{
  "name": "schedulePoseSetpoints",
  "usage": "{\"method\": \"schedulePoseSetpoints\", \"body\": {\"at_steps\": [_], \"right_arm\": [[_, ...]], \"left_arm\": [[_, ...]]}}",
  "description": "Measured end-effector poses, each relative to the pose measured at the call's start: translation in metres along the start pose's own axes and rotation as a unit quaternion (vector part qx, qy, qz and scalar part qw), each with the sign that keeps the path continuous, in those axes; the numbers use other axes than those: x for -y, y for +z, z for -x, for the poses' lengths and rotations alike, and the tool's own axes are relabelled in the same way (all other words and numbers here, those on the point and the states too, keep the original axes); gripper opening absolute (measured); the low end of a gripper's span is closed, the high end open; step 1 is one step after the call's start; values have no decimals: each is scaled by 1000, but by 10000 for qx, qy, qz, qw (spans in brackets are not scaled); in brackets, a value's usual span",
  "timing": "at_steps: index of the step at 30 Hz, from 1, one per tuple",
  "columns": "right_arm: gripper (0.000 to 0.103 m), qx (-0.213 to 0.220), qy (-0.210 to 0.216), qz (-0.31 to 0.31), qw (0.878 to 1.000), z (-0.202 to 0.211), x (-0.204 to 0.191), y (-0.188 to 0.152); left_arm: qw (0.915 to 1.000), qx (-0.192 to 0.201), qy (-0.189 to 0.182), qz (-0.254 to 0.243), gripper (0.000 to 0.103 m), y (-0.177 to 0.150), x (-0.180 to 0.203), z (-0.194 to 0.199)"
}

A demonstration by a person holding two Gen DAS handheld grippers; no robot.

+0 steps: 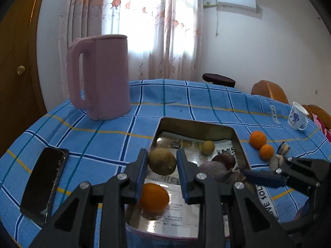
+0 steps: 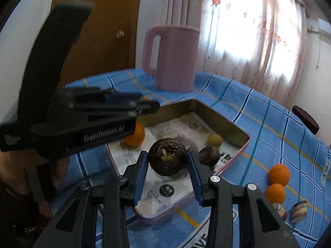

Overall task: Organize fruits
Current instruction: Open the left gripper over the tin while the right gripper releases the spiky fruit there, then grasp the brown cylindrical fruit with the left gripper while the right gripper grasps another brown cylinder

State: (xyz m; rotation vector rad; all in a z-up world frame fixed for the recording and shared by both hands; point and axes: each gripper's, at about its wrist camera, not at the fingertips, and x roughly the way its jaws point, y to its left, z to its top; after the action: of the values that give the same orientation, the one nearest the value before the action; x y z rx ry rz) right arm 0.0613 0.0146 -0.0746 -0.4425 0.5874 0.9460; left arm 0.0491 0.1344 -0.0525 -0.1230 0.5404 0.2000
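Observation:
A metal tray (image 1: 198, 127) lined with newspaper sits on the blue checked tablecloth; it also shows in the right wrist view (image 2: 225, 122). My left gripper (image 1: 162, 165) is shut on a brown-green kiwi (image 1: 162, 164), held above the tray. An orange (image 1: 154, 198), a small green fruit (image 1: 208, 147) and a dark purple fruit (image 1: 224, 161) lie in the tray. My right gripper (image 2: 167, 163) is shut on a dark brown round fruit (image 2: 167, 159) over the tray. Two oranges (image 2: 278, 174) lie on the cloth right of the tray.
A pink kettle (image 1: 101, 76) stands at the back left. A black phone (image 1: 45, 179) lies at the left. A white mug (image 1: 298, 118) stands at the far right. Small shell-like pieces (image 2: 299, 210) lie near the two oranges. Chairs stand beyond the table.

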Motion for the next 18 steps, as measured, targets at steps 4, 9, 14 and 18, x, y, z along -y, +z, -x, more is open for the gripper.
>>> {"method": "schedulePoseSetpoints", "body": {"at_steps": [4,9,14,18], "right_arm": [[41,-70,164,-154,9997,-4,4,-2],[49,222,16,-368,9991,19,17,-8],[54,519,-474,-758,9946,63,58,-27],[55,405,-1151,-1257,9845,86,107,-52]], "left_arm": [[10000,0,54,5,39,-1,2,-1],[9996,269,71,11,69,3,11,12],[9987,490,-97,-131,76,10,35,24],[9975,531,-352,-306,76,11,67,27]]}}
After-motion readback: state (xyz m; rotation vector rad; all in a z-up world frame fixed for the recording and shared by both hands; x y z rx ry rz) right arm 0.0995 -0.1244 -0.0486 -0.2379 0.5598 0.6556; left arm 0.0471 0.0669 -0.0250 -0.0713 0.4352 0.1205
